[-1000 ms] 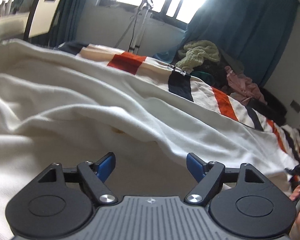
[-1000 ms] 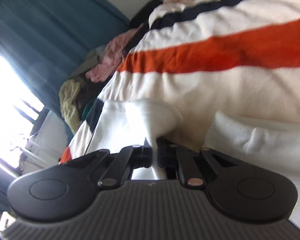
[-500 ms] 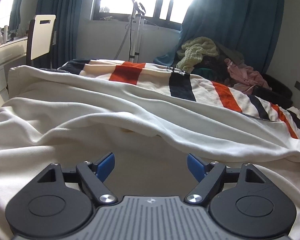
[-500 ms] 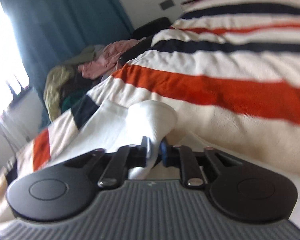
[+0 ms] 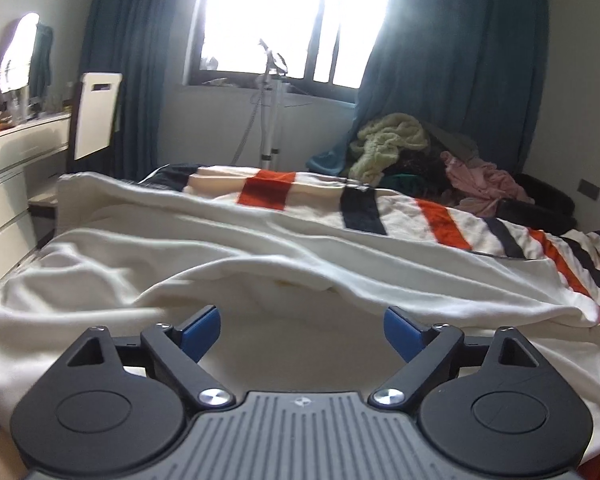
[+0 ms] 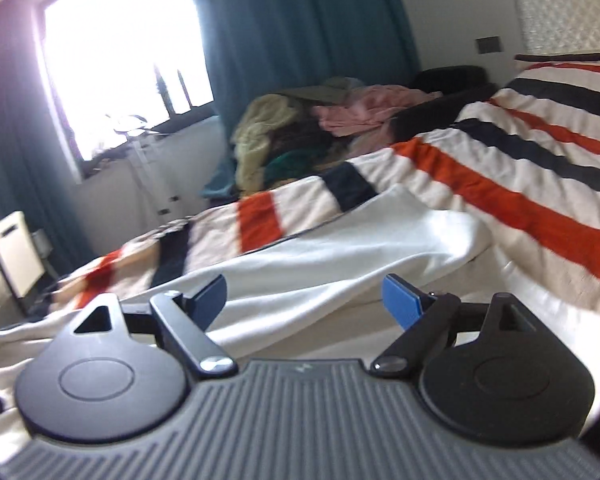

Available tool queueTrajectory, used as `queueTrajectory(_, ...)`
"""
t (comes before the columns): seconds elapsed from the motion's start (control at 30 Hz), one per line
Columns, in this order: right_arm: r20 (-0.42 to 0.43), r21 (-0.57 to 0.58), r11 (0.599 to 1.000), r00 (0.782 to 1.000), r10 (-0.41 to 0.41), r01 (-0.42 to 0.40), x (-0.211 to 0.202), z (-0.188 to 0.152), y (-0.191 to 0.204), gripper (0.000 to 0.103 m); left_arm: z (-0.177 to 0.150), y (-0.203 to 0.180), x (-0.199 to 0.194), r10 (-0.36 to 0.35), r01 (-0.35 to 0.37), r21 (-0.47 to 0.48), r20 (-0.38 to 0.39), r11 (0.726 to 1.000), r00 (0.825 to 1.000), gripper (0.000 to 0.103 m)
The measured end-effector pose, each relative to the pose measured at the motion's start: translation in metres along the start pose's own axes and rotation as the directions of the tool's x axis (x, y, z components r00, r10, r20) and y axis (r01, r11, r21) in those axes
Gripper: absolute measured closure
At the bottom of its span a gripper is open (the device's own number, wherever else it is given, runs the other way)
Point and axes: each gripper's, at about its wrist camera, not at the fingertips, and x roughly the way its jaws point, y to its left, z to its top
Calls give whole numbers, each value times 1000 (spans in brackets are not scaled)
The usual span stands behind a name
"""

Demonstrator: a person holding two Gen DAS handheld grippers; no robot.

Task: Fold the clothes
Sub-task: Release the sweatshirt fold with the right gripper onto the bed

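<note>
Laundry pile (image 5: 420, 152) (unfolded) sits beyond the white garment (image 5: 260, 264).

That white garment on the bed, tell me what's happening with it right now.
A person with a gripper in each hand is folding the white garment, which lies spread over the striped blanket. The right gripper has just been opening and has nothing between its pads. The left gripper has also opened further and holds nothing. The garment lies rumpled, not yet neatly folded. A pile of clothes waits beyond the bed.
</note>
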Motion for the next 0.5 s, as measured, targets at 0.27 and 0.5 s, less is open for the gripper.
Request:
queueTrajectory(0.27, -24, 100, 995, 1000, -6, 9, -32, -3, -1, 17, -1, 59, -13, 52, -92, -316, -133, 944, 990, 13)
queueTrajectory(0.5, -112, 230, 968, 990, -80, 104, -13, -9, -35, 17, -9, 83, -54, 58, -116, -414, -149, 903, 987, 13)
